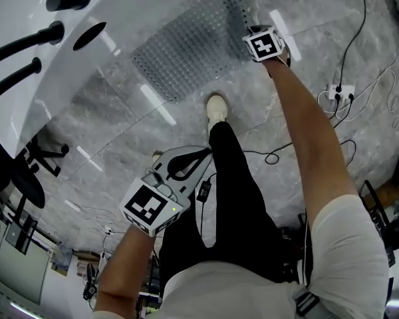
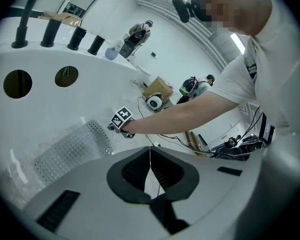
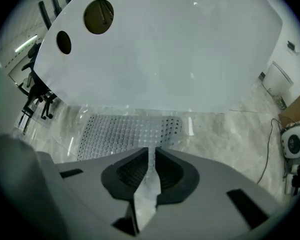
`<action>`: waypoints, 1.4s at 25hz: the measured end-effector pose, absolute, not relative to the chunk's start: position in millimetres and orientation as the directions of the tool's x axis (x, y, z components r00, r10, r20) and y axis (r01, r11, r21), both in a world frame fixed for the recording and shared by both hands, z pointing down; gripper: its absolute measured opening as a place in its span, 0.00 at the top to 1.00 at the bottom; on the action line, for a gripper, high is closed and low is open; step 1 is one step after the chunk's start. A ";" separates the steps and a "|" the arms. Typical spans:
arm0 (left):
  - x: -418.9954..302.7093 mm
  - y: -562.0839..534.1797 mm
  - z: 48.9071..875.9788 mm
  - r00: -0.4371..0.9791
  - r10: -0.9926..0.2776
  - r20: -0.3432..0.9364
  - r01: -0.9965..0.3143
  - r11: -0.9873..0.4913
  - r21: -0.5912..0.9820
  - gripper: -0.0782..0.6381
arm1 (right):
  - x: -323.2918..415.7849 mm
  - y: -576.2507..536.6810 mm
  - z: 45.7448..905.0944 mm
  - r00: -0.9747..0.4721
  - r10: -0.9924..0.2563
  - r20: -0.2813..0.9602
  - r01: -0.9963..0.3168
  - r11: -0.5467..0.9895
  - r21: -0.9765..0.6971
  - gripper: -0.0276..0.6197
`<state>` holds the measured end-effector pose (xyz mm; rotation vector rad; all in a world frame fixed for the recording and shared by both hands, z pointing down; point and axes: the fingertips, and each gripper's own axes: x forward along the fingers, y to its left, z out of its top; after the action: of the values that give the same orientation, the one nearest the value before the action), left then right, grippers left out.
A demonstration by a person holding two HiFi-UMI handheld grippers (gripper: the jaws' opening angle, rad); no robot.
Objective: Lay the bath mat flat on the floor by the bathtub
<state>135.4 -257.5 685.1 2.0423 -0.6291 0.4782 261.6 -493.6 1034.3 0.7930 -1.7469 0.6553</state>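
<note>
The bath mat (image 1: 186,48) is spread on the floor (image 1: 113,128) just beside the bathtub (image 1: 33,92), with its near edge pinched in the right gripper (image 3: 151,166). That edge is best lowered flat before release. The left gripper (image 2: 150,166) is closed on nothing, well apart. Whether the held edge is touching the floor cannot be made out.

One bath mat (image 1: 186,52), one bathtub (image 1: 53,85), a left claw (image 2: 150,151) and right claw (image 3: 151,154), two tub holes (image 2: 17,83), perhaps four fittings (image 2: 50,31).
</note>
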 end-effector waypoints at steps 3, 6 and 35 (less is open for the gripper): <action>143.1 -262.6 679.6 0.796 -0.242 0.555 -0.597 -0.462 0.656 0.87 | 282.1 -488.8 1026.9 -0.205 -0.192 0.960 -0.791 0.609 -0.047 0.88; 152.7 -267.0 667.8 0.803 -0.230 0.549 -0.584 -0.487 0.650 0.87 | 299.5 -480.3 1012.8 -0.204 -0.184 0.962 -0.808 0.586 -0.059 0.89; 108.9 -174.9 479.3 0.824 -0.259 0.504 -0.508 -0.732 0.454 0.87 | 260.9 -286.6 718.0 -0.438 -0.334 0.835 -0.855 0.443 -0.271 0.91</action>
<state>108.9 -174.9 479.3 2.4091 -0.5614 0.5529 260.9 -286.6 718.0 0.9958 -1.9776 0.9246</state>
